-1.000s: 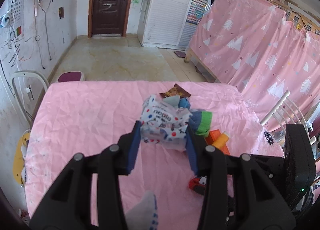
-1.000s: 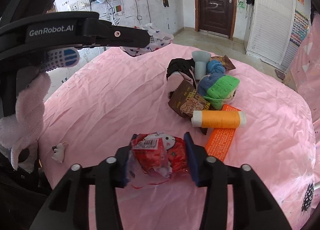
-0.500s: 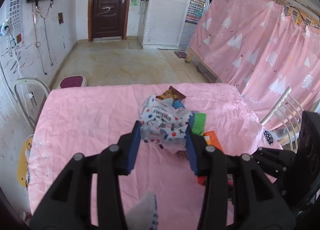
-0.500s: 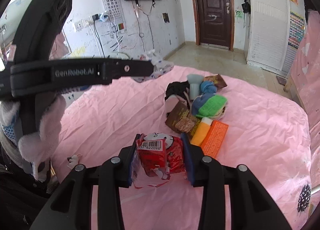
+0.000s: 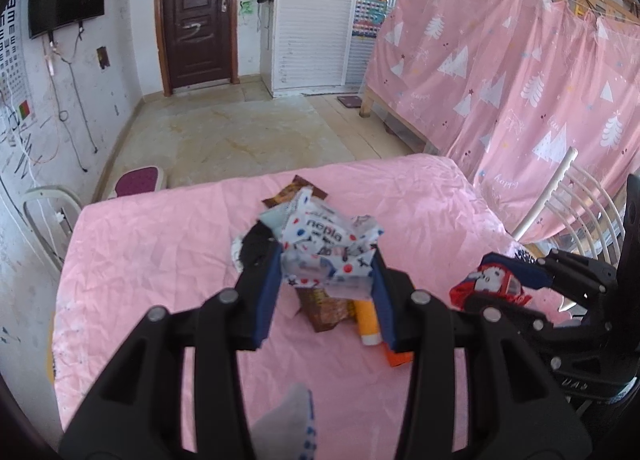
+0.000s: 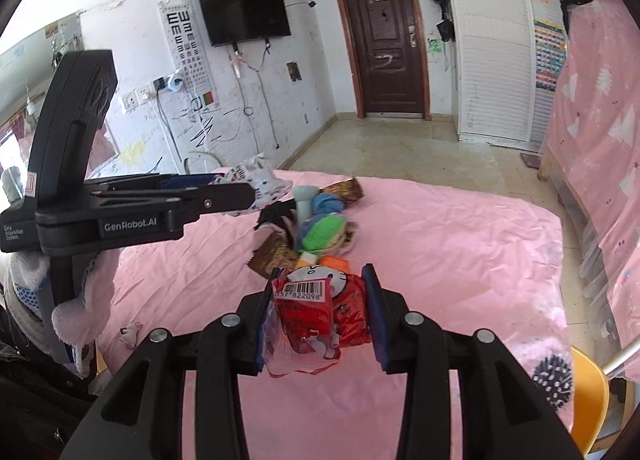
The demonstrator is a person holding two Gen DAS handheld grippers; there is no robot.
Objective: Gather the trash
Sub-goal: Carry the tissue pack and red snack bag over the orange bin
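Both grippers have lifted, left (image 5: 326, 288) clamping tissue wrapper (image 5: 326, 248), right (image 6: 318, 312) red packet (image 6: 320, 312).

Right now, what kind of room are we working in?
Probably a lived-in home room: a wall-mounted TV, a wooden entry door, and a bed frame draped with pink tree-print curtains beside the pink-covered table.

The left gripper (image 5: 326, 284) is raised above the table, its blue pads clamped on a crumpled white wrapper (image 5: 328, 244). The right gripper (image 6: 318, 312), level beside it, pinches a red wrapper (image 6: 320, 312) between its pads.
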